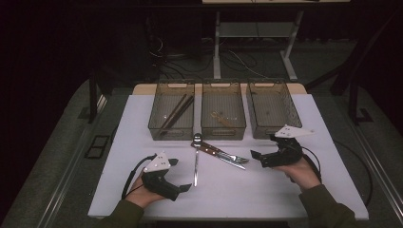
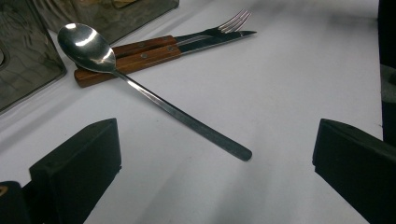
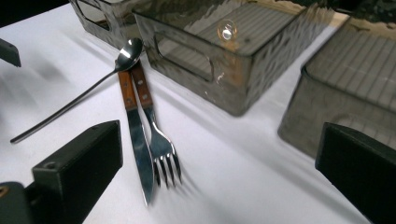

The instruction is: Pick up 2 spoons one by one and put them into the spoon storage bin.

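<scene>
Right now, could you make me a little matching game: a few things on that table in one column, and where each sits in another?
Things:
1. spoon
2. chopsticks
3. fork
4. right bin

Places:
A. inside the left bin
B. beside the knife, on the white table
C. holds no cutlery
D. bowl resting on the wooden handles

Pairs: 1-D, 2-A, 3-B, 4-C

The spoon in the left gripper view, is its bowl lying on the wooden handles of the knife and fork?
Yes, the spoon has its bowl resting across the wooden handles of the knife and fork, its stem slanting down onto the white table.
</scene>
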Demonstrator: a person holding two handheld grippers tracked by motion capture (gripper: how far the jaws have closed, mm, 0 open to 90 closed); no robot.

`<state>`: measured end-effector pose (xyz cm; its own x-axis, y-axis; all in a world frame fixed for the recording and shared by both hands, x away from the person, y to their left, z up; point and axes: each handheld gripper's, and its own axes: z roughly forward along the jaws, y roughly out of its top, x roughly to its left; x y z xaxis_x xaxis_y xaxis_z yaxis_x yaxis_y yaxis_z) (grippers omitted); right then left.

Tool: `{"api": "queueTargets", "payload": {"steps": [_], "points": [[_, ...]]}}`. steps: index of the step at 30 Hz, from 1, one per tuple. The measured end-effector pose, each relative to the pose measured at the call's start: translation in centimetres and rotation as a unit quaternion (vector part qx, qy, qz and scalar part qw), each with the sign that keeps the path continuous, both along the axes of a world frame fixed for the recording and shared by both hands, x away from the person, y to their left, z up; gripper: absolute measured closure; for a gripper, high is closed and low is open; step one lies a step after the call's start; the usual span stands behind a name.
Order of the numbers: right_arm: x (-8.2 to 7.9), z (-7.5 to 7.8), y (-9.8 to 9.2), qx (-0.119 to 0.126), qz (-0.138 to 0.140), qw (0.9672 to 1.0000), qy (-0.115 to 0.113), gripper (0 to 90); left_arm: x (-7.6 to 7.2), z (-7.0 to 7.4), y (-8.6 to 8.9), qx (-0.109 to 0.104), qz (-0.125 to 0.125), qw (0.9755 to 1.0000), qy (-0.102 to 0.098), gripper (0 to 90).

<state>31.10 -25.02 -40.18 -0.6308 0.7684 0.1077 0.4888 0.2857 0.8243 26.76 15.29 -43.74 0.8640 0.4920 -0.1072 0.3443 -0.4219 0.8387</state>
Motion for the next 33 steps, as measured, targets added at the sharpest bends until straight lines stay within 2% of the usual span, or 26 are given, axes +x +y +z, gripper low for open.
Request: {"api": "queueTargets", "payload": {"steps": [4, 9, 17, 20, 22, 27, 33], "points": [[-1.2, -0.8, -0.7, -0.001, 0.0, 1.0, -0.008, 0.5, 0.0, 0.0, 0.1, 0.004, -0.002, 1.0, -0.001, 0.1], [-2.4, -1.7, -1.3, -0.004, 0.0, 1.0, -0.007, 0.5, 0.0, 0.0, 0.0, 0.005, -0.002, 1.0, -0.002, 0.1], [-4.3, -3.2, -2.0, -0.006, 0.009, 0.9999, 0.01, 0.5, 0.1, 0.0, 0.1, 0.009, 0.003, 0.9999, 0.004, 0.4], [-5.0, -3.7, -2.1, -0.015, 0.014, 0.9997, 0.011, 0.5, 0.0, 0.1, 0.0, 0.013, 0.009, 0.9999, 0.004, 2.5], [-5.3, -4.0, -2.4, -0.012, 0.01, 0.9998, 0.013, 0.5, 0.1, 0.2, 0.1, 0.016, 0.013, 0.9998, 0.004, 5.3], [-5.3, -4.4, -2.8, -0.016, 0.004, 0.9997, 0.02, 0.5, 0.2, 0.5, -0.1, 0.016, 0.018, 0.9997, 0.005, 19.9], [-5.1, -4.4, -2.7, -0.021, 0.005, 0.9996, 0.018, 0.5, 0.8, 1.0, -1.1, 0.023, 0.023, 0.9994, 0.008, 52.2]]}}
